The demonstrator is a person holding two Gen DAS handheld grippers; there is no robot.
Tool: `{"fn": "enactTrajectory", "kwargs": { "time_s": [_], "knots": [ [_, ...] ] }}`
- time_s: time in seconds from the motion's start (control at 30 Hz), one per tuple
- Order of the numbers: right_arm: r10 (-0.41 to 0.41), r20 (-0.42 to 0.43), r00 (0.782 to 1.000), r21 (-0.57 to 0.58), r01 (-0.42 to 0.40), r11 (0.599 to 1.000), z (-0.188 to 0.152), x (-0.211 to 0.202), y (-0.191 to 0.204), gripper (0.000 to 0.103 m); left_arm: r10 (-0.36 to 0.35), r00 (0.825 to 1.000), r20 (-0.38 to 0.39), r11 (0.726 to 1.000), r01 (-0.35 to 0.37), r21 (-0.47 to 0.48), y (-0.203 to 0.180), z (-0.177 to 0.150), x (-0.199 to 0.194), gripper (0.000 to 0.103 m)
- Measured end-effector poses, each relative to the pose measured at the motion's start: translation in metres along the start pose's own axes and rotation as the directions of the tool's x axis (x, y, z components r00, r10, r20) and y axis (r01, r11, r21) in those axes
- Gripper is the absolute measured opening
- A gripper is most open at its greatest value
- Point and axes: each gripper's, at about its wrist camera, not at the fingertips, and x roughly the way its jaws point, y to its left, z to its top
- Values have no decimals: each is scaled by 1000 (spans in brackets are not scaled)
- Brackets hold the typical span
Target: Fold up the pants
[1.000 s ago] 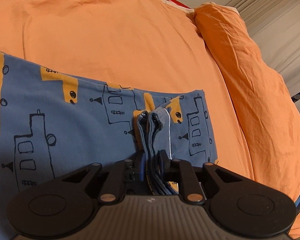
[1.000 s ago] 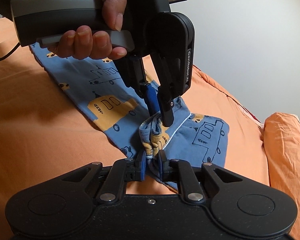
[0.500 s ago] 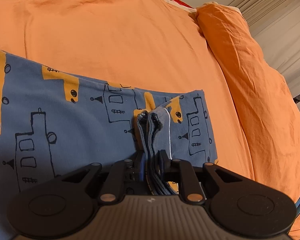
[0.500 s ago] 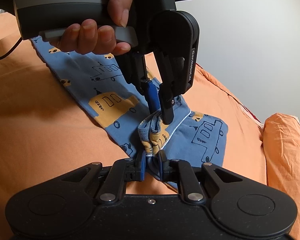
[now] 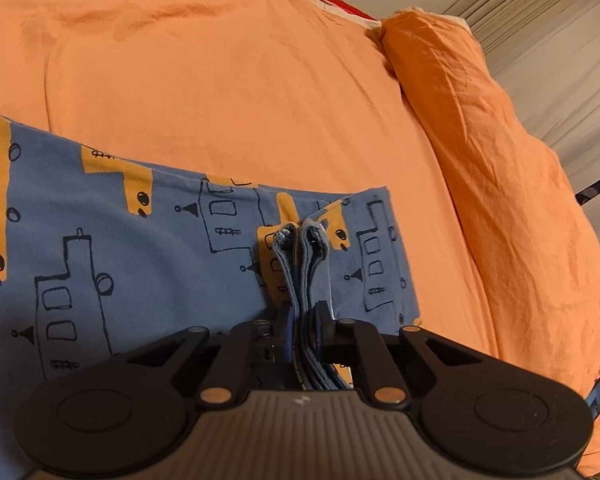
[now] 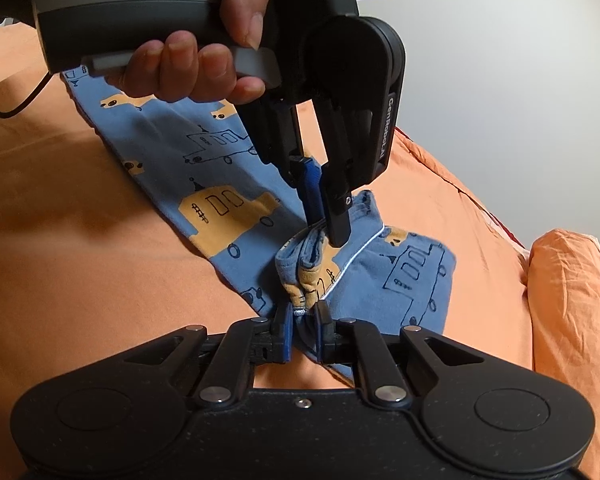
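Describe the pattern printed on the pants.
Blue pants with black-outlined and orange vehicle drawings; clearest in the left wrist view.

My pants (image 5: 148, 264) are blue, printed with black outline buildings and vehicles and mustard-yellow shapes. Beneath them the bedsheet (image 5: 228, 92) is plain orange, like the pillow (image 5: 480, 152) on the right. Both my grippers are black with blue pads (image 6: 311, 192).
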Motion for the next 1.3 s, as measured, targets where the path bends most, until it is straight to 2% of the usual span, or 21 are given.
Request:
{"fn": "enactTrajectory", "kwargs": {
  "time_s": [0.17, 0.37, 0.47, 0.73, 0.9, 0.97, 1.0, 1.03, 1.07, 1.1, 1.13, 1.17, 1.23, 1.3],
  "knots": [
    [41, 32, 999, 16, -42, 999, 17, -8, 4, 11, -28, 1000, 9, 1000, 28, 11, 21, 1, -29, 11],
    [184, 102, 978, 125, -196, 973, 43, -12, 13, 11, 6, 999, 32, 999, -7, 36, 59, -11, -78, 11],
    [235, 129, 963, 132, -252, 959, 50, -9, 23, 11, 35, 998, 45, 999, -37, 31, 79, -20, -95, 11],
    [277, 113, 954, 131, -290, 948, 56, 8, 43, 11, 86, 996, 39, 996, -85, -13, 121, -34, -103, 11],
    [258, 108, 960, 141, -271, 952, 50, 6, 46, 12, 105, 993, 61, 995, -105, -4, 118, -42, -99, 12],
    [251, 109, 962, 146, -265, 953, 50, 5, 46, 13, 129, 989, 66, 991, -130, 15, 111, -42, -100, 17],
    [248, 112, 962, 148, -263, 953, 51, 6, 48, 16, 150, 986, 74, 988, -151, 20, 108, -42, -103, 27],
    [248, 118, 962, 151, -264, 953, 51, 5, 49, 18, 173, 981, 91, 984, -176, 25, 104, -43, -107, 42],
    [250, 126, 960, 152, -268, 951, 50, 5, 49, 24, 191, 975, 113, 980, -195, 31, 101, -43, -111, 51],
    [242, 137, 961, 155, -262, 953, 47, -1, 47, 35, 208, 968, 142, 976, -215, 33, 97, -44, -115, 65],
    [220, 148, 964, 158, -243, 957, 43, -5, 43, 42, 228, 958, 177, 971, -237, 31, 94, -44, -119, 73],
    [188, 157, 969, 161, -214, 963, 38, -9, 38, 53, 244, 948, 203, 966, -256, 32, 92, -45, -121, 75],
    [77, 164, 983, 177, -106, 979, 28, -14, 23, 62, 281, 928, 244, 954, -297, 30, 85, -45, -117, 86],
    [-47, 144, 988, 192, 18, 981, 23, -9, 3, 77, 328, 903, 277, 939, -345, 13, 78, -44, -107, 89]
  ]
}}
